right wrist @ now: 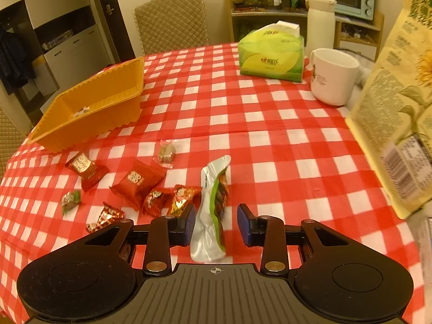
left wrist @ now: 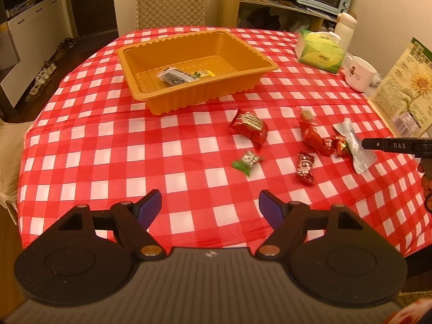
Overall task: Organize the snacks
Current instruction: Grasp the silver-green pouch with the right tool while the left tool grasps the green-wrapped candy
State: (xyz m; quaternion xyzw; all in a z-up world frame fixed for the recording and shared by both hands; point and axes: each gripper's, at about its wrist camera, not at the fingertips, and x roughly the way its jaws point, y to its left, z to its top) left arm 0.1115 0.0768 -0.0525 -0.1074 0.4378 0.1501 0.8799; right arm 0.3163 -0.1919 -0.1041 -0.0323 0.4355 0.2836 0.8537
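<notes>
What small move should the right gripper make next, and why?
Probably close the right gripper fully on the silver-green snack packet: the packet lies between its fingers, with a gap still showing on one side. The orange tray waits, already holding some snacks.

On the desk [left wrist: 81, 145] the tray [left wrist: 264, 64] sits far left with two snack packets [left wrist: 178, 75] inside; loose sweets [left wrist: 248, 127] lie nearer, right of it, the tissue box [right wrist: 270, 54] and mug [right wrist: 332, 78] behind, seemingly apart.
</notes>
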